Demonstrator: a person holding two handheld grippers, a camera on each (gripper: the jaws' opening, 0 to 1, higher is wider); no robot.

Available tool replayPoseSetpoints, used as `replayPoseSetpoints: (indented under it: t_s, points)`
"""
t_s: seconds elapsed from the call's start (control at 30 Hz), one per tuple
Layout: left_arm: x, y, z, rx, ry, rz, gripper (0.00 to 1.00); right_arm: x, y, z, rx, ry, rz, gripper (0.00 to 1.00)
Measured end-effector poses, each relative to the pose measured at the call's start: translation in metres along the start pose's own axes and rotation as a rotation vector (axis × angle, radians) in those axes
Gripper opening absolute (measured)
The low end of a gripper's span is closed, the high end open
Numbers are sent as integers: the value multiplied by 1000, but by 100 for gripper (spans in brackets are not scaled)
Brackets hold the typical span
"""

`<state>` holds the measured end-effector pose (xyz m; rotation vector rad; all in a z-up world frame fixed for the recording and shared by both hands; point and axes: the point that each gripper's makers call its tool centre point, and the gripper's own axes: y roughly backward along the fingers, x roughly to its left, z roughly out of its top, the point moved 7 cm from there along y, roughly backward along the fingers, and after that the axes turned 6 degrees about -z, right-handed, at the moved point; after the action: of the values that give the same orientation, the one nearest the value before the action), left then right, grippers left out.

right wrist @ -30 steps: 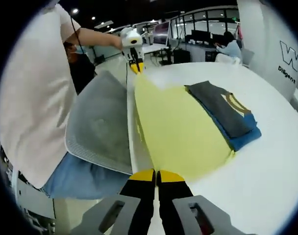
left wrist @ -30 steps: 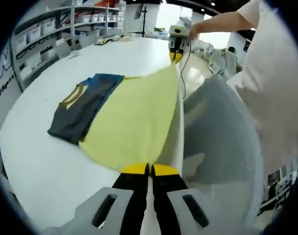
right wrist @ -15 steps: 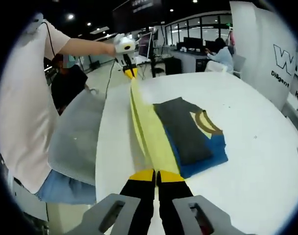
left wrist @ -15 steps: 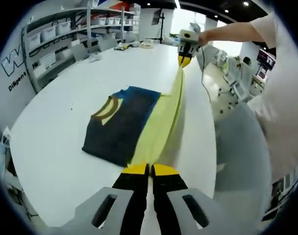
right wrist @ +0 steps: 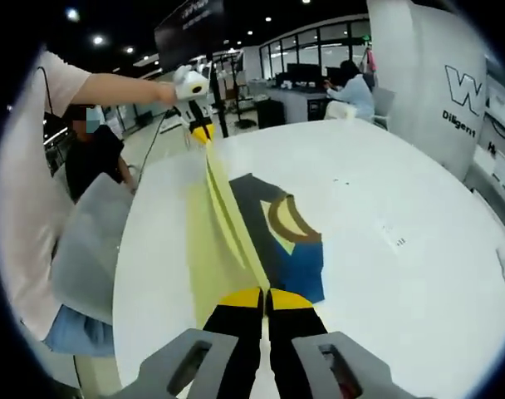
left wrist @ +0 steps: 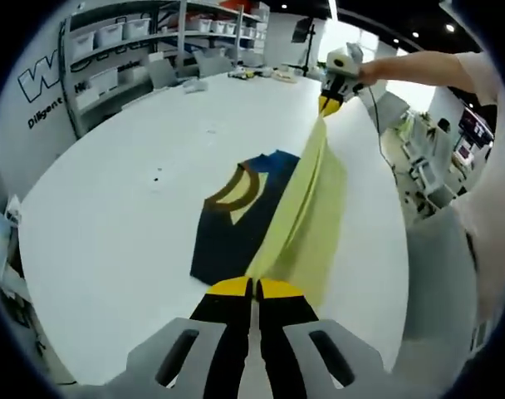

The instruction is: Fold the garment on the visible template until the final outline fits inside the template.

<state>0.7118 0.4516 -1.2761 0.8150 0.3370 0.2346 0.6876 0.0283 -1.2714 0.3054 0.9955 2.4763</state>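
Over the white table [left wrist: 111, 224], you hold the yellow garment panel [left wrist: 306, 212] stretched between your two grippers: left gripper [left wrist: 253, 288] clamped on its near corner at 6 o'clock, right gripper [left wrist: 329, 104] pinching the far corner toward 1 o'clock. Its dark blue folded part [right wrist: 290, 241] lies flat on the table.

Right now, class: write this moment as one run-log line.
left gripper: shut on yellow cloth | right gripper: shut on yellow cloth | dark garment: on table
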Motion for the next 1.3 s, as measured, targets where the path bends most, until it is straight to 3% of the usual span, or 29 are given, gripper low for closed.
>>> replayPoseSetpoints:
  t_s: [0.27, 0.53, 0.73, 0.97, 1.07, 1.17, 1.3]
  points:
    - [44, -22, 1, 4, 111, 25, 1, -42, -37, -1, 12, -59, -53, 0]
    - [84, -53, -5, 35, 178, 85, 1, -67, -70, -13, 30, -135, -88, 0]
    - [91, -68, -6, 42, 193, 94, 1, -72, -84, -24, 92, -171, -121, 0]
    - [104, -75, -13, 17, 281, 102, 2, -77, -94, -29, 126, -209, -140, 0]
    - [106, -79, -16, 12, 302, 114, 3, -77, -96, -29, 120, -215, -163, 0]
    - [107, -76, -17, -7, 298, 155, 0, -83, -96, -31, 96, -254, -237, 0]
    - [107, -66, -22, -63, 334, 176, 7, -77, -90, -37, 77, -283, -255, 5]
